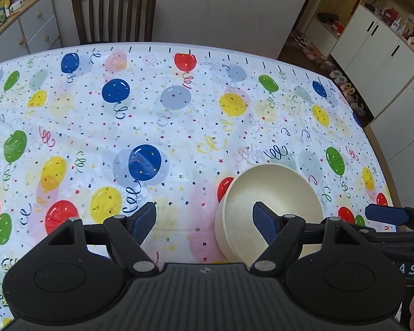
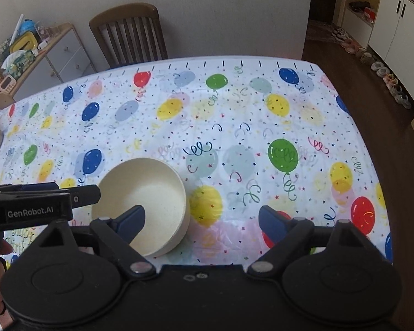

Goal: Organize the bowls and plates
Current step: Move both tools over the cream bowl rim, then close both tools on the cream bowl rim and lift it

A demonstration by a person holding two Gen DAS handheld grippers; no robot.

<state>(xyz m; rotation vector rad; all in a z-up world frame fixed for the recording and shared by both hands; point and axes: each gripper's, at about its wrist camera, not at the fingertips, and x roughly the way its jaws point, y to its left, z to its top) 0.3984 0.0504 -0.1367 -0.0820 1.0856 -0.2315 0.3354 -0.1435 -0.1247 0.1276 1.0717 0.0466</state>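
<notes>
While both grippers hang over the balloon-print tablecloth (image 1: pixel 179 127), the only dish in sight is one cream bowl (image 1: pixel 273 201), upright and empty near the table's front edge. Starting at the left, the left gripper (image 1: pixel 204 220) stands released with nothing between its pads; the bowl sits at about two o'clock from it, and its right finger (image 1: pixel 265 224) shows in front of the bowl's cavity, though touch cannot be told. Further right, the right gripper (image 2: pixel 201 220) is likewise spread wide and empty, the bowl (image 2: pixel 143 193) at about ten o'clock, its left finger (image 2: pixel 131 220) over the bowl's inside. The step looks like a rim pickup: one gripper should straddle the wall, one pad inside and one outside, squeeze squarely, and lift level while the other keeps clear
</notes>
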